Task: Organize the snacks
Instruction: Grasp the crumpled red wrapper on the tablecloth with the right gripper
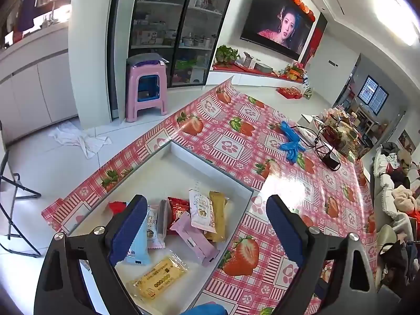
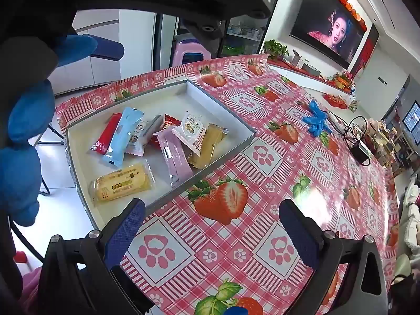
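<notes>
A white shallow box [image 1: 183,155] [image 2: 168,92] sits on the strawberry tablecloth and holds several wrapped snacks: a yellow cracker pack [image 1: 160,278] [image 2: 122,182], a pink bar [image 1: 195,239] [image 2: 176,155], a light blue pack [image 1: 137,249] [image 2: 122,136], a white cranberry pack [image 1: 202,211] [image 2: 190,130], a mustard bar [image 1: 218,215] [image 2: 206,144] and a red bar [image 2: 106,134]. My left gripper [image 1: 204,225] is open and empty above the box's near corner. My right gripper [image 2: 212,232] is open and empty over bare cloth, right of the box.
Blue gloves [image 1: 290,140] [image 2: 316,120] and a black charger with cable [image 1: 330,160] [image 2: 361,152] lie further back on the table. Clutter [image 1: 341,128] stands at the far right end. A gloved hand [image 2: 23,120] holding the left gripper shows at the left.
</notes>
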Tool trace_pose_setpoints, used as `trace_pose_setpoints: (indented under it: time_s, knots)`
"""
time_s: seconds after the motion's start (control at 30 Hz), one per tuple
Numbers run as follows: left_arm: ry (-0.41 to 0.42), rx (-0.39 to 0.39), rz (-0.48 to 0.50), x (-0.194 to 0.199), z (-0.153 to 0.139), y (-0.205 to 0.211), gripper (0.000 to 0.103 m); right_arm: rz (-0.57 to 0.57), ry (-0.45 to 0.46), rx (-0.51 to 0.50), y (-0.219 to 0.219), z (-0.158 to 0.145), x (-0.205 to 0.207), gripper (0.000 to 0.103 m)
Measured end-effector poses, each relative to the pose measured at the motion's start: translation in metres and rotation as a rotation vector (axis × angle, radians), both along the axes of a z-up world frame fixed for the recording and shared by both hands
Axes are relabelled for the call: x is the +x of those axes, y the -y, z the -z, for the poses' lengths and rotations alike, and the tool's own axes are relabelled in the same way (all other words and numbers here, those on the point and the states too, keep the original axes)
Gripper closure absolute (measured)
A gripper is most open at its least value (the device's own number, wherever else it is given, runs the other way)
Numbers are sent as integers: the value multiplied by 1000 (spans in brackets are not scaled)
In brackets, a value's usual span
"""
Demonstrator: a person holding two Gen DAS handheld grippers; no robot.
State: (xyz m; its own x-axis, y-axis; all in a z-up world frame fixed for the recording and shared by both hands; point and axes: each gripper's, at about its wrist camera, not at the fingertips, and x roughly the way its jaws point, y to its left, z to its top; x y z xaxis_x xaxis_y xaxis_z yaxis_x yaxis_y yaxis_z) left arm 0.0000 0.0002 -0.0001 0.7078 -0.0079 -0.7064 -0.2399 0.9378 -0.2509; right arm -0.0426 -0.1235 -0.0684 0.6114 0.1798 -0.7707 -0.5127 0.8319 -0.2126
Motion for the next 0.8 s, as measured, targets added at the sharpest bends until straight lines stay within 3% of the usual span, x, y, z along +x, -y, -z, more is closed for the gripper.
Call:
trace_pose_setpoints:
  time_s: [0.33, 0.63, 0.8]
  knots:
    - [-30, 47, 35, 0, 8, 8, 9, 35, -11, -13, 19, 2, 10, 1]
    - [-135, 134, 190, 7, 38, 56, 9, 460, -100, 46, 171, 22, 75, 1]
    - [-167, 196, 260, 7, 52, 90, 9, 542, -159, 67, 207, 42, 85, 1]
